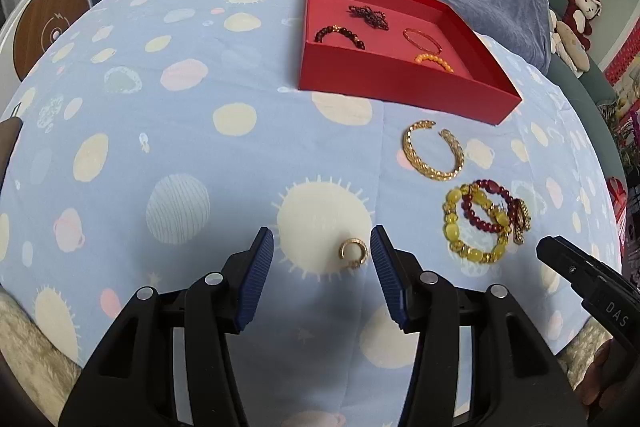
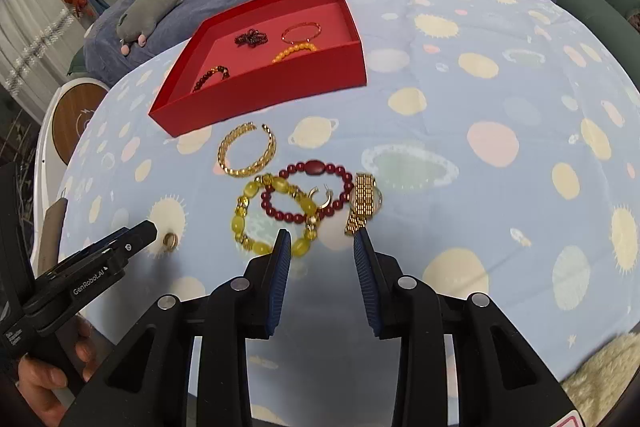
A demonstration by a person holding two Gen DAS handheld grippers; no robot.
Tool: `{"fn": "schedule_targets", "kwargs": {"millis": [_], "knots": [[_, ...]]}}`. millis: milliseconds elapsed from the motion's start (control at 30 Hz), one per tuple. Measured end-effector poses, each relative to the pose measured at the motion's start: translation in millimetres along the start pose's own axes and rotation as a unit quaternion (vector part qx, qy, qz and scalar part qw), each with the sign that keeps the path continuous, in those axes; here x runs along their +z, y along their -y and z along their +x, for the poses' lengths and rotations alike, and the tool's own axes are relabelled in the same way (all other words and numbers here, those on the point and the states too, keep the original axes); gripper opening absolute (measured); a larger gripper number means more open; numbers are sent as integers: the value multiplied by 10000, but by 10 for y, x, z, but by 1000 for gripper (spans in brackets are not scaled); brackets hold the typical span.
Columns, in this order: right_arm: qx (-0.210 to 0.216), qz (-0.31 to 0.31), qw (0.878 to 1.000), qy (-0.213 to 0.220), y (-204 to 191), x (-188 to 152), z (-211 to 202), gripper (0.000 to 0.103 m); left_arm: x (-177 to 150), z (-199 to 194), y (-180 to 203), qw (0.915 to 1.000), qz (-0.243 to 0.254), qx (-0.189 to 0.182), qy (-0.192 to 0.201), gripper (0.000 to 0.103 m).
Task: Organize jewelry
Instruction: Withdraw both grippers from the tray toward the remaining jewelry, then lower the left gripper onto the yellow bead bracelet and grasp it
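Here, both hand-held grippers open & empty, red box (image 1: 384, 83) wall hiding pt of orange beads (image 1: 434, 61).

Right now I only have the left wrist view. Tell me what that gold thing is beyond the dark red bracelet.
Observer: A gold watch with a mesh band, lying beside the dark red bracelet.
Operator: Report the right claw; I see one finger only.
Observer: The right claw is open and empty, its tips near the yellow bracelet and the watch.
Operator: Name anything small in that pile.
Observer: A hoop earring lies where the two bracelets overlap.
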State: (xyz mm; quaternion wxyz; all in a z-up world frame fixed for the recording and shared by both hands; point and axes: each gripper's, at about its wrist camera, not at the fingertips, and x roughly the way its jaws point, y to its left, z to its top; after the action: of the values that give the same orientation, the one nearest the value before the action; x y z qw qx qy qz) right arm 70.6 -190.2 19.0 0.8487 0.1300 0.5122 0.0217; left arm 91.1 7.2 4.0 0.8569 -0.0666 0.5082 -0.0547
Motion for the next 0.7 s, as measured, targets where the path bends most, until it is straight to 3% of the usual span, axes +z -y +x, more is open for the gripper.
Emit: {"fn": "schedule_targets", "kwargs": {"millis": [433,700], "knots": [[87,122,9998,-100,-16,-112,80,32,-146,-59,55,10000,-12,-89,10,48],[-5,254,9996,-106,122,-126,82,32,60,97,523,9987,254,-440,-20,48]]}}
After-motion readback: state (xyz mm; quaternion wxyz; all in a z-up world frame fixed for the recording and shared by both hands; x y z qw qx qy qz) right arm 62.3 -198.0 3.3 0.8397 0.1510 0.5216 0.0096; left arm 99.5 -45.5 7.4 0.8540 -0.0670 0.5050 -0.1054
